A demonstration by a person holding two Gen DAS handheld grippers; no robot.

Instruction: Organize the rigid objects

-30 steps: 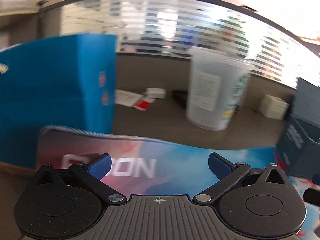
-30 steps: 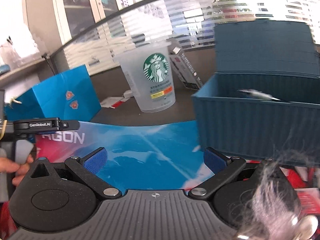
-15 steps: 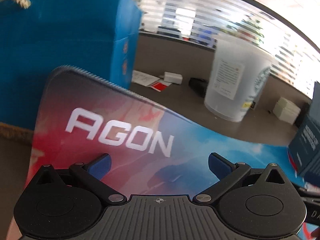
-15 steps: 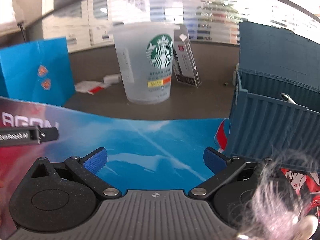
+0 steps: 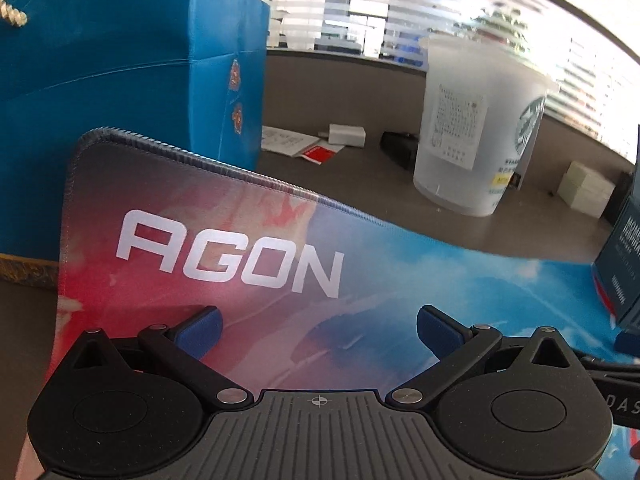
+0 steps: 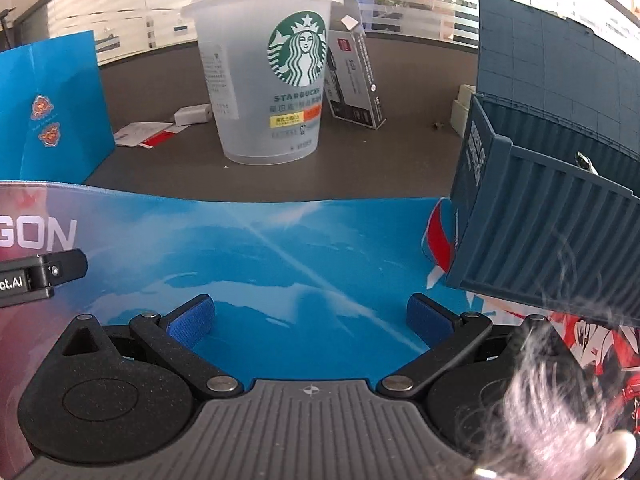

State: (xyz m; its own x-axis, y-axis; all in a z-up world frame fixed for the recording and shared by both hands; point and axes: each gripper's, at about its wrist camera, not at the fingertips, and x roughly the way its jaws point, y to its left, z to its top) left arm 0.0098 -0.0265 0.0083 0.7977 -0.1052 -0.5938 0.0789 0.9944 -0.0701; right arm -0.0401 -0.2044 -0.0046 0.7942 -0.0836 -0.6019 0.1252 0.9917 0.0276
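A frosted Starbucks cup (image 6: 272, 80) stands upright on the dark desk beyond the mat, also in the left wrist view (image 5: 476, 128). Behind it leans a small black-and-white carton (image 6: 356, 80). A dark blue container-shaped box (image 6: 560, 232) sits open on the mat's right end, with a small metal item (image 6: 586, 162) at its rim. My right gripper (image 6: 310, 320) hangs open over the blue part of the AGON mat (image 6: 280, 248), holding nothing. My left gripper (image 5: 318, 330) is open above the mat's red end (image 5: 224, 256), empty.
A tall blue paper bag (image 5: 120, 80) stands at the mat's far left corner. Papers (image 5: 296, 146), a white adapter (image 5: 346, 134) and a black item (image 5: 400, 146) lie further back. White boxes (image 5: 586, 192) sit far right. A fluffy pompom (image 6: 552, 408) hangs by my right gripper.
Both views have dropped closer to the mat. The AGON lettering has come into full view under the left gripper, and the cup looms larger for the right one. Both grippers stayed open.
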